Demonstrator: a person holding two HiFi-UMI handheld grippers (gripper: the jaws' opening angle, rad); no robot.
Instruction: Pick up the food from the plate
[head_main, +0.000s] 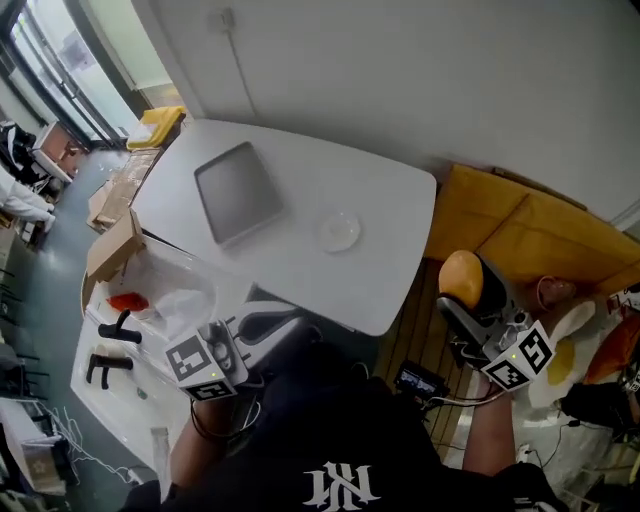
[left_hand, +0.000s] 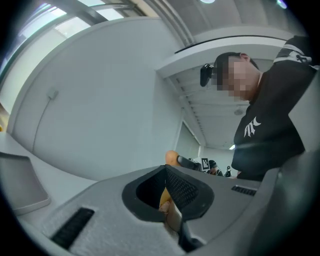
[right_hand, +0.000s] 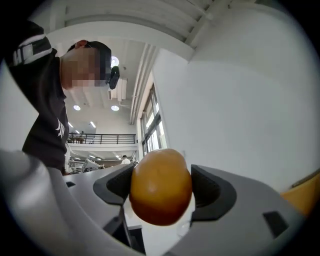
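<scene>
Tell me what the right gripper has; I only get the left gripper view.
Observer: The right gripper is shut on a round orange-brown food.
Operator: Check the plate.
Observer: The plate on the table shows nothing on it.
Operator: Say where that gripper is.
Observer: Off the table's edge, near the yellow sofa.
</scene>
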